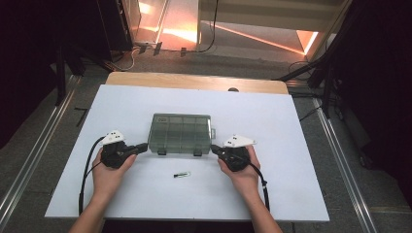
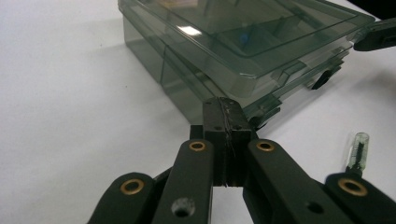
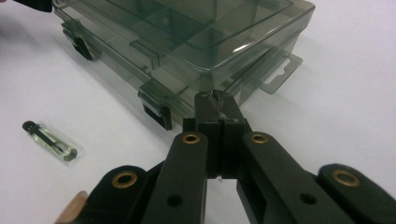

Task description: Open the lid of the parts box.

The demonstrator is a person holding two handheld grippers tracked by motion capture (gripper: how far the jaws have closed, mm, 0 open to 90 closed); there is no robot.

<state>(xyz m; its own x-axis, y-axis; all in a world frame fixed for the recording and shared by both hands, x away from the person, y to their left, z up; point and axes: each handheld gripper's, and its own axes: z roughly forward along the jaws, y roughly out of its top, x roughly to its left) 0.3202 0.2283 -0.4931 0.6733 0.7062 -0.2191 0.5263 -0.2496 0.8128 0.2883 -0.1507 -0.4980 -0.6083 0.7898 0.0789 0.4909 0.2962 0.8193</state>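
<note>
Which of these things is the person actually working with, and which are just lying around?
In use:
- clear plastic box, lid down, both latches facing the person
- left claw, shut, at the box's near left corner
- right claw, shut, at its near right corner

Lying about:
- small clear tube, on the white table in front of the box

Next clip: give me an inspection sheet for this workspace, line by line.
Surface: white board on a wooden table.
Job's things: smoky clear compartment box, lid closed, latches facing the person; small clear packet in front of it.
Clutter: nothing seen.
Grippers: left gripper and right gripper, jaws shut, empty, at the box's front corners.
Cables: one black cable trails from each gripper.
Surroundings: dark floor, metal rails.
</note>
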